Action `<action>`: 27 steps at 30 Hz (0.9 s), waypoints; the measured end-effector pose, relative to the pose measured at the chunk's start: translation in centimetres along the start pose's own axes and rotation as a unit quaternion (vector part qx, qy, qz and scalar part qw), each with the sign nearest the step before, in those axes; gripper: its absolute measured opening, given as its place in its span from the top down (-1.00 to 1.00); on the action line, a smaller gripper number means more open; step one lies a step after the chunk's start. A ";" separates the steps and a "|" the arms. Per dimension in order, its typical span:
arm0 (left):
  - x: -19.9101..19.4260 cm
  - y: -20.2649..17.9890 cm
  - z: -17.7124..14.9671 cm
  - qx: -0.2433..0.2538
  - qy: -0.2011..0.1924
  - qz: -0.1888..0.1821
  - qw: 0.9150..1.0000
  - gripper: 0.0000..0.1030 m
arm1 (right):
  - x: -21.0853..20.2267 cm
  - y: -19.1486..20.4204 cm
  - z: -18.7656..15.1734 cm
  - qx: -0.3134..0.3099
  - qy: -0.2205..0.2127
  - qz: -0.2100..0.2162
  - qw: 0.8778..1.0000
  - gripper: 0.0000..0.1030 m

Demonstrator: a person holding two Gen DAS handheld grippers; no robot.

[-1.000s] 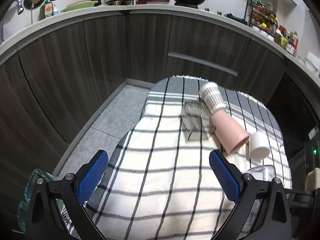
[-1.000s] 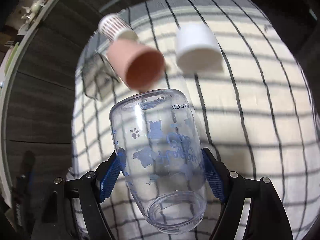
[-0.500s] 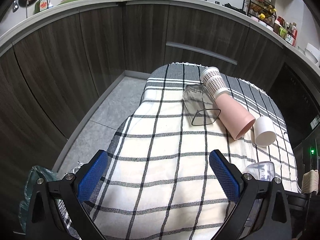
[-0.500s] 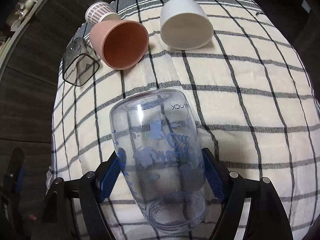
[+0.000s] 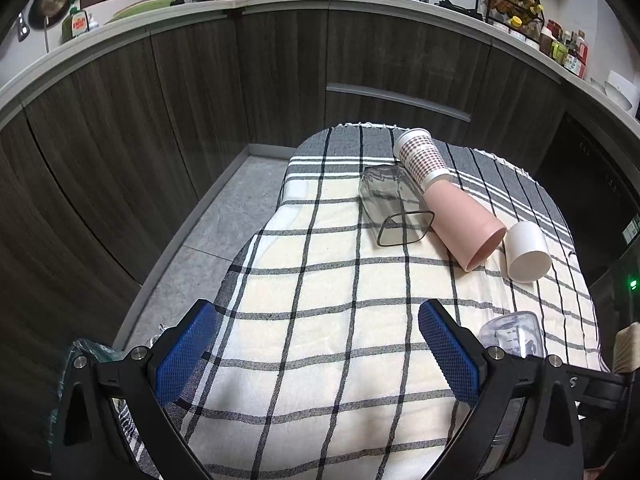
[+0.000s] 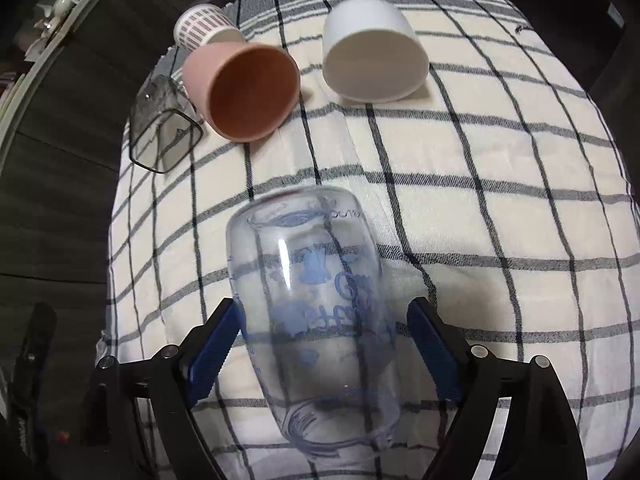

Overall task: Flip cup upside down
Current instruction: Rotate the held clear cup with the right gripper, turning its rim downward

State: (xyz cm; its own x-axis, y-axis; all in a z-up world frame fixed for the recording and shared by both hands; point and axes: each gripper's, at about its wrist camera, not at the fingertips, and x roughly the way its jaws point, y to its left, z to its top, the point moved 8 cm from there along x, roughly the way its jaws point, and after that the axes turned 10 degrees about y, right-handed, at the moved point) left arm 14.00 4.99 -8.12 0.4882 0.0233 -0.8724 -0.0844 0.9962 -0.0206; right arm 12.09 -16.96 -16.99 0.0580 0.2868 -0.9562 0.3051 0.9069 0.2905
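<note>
While right claw (image 6: 320, 344) brackets clear cup (image 6: 312, 320), left pad touches wall, right pad shows gap; grip cannot be confirmed. Cup tilted over checked cloth (image 6: 500, 220), closed base away from camera, mouth toward camera. Blue cartoon print and script on wall, blurred; embossed letters near base unreadable. Left claw (image 5: 320, 352) spread wide, grasping nothing, above same cloth on surface. Far end: pink cup (image 5: 460, 220), white cup (image 5: 526, 252), dotted paper cup (image 5: 420, 156), grey clear square cup (image 5: 392, 208), all lying on sides.
</note>
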 end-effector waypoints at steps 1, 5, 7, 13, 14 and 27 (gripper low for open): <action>-0.1 -0.2 0.0 0.003 -0.001 0.001 1.000 -1.00 | -0.3 -0.1 0.0 -0.001 -0.003 0.002 1.000 -0.65; -0.6 -1.4 -0.1 0.017 0.000 0.002 1.000 -1.00 | -2.4 -0.2 -0.3 -0.015 -0.026 0.016 0.999 -0.65; -0.5 -2.2 -0.4 0.022 0.007 -0.003 1.000 -1.00 | -3.7 -0.2 -0.5 -0.030 -0.046 0.022 0.998 -0.65; -0.6 -5.7 -1.2 0.048 0.018 -0.015 0.999 -1.00 | -9.2 -0.7 -0.5 -0.086 -0.166 -0.004 0.982 -0.69; -0.5 -6.6 -1.4 0.055 0.022 -0.021 0.998 -1.00 | -10.5 -1.0 -0.5 -0.093 -0.199 -0.015 0.975 -0.73; 0.2 -15.9 -2.6 0.151 0.054 -0.050 0.986 -1.00 | -17.1 -4.9 0.7 -0.115 -0.355 -0.073 0.925 -0.78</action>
State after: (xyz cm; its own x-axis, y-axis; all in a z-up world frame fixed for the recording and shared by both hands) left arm 13.20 -11.04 -9.24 0.3848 -0.0688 -0.9204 0.2296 0.9730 0.0232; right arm 10.28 -26.54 -2.05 0.6677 -0.0441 -0.7432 0.1527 0.9851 0.0788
